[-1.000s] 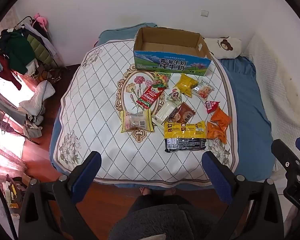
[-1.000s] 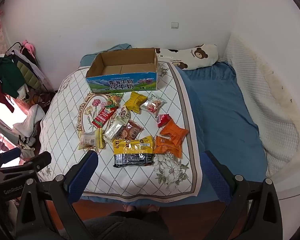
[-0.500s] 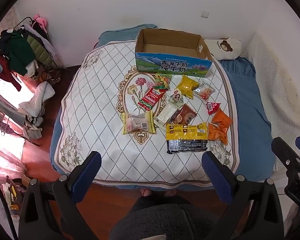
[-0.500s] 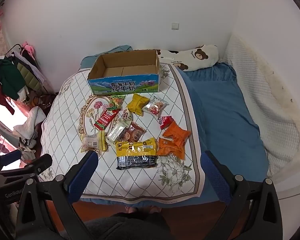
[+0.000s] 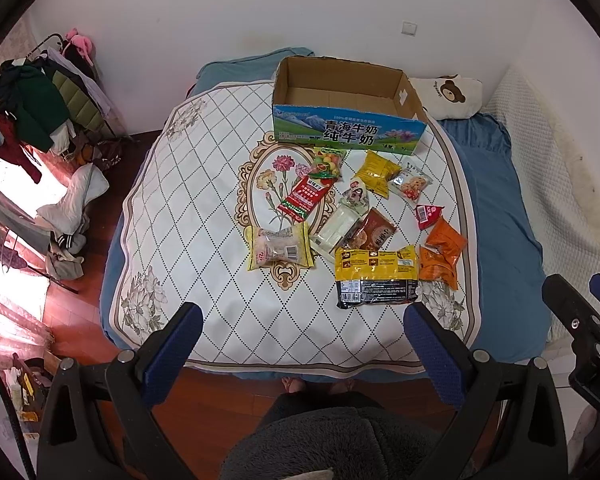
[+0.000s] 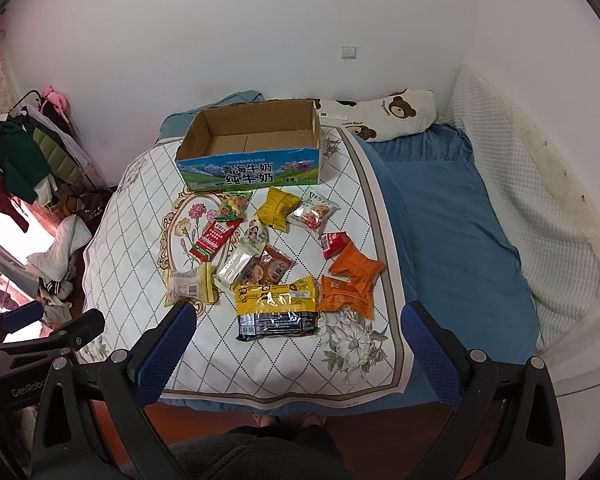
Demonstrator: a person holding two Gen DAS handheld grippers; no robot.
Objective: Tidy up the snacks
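Hand-held gripper (image 5: 300, 334) bases cropped

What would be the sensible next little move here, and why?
Probably lower the right gripper onto the big yellow-and-black packet. Both grippers are open and hold nothing, the cardboard box looks empty, all the snacks lie on the patterned mat, and that packet lies closest to it.
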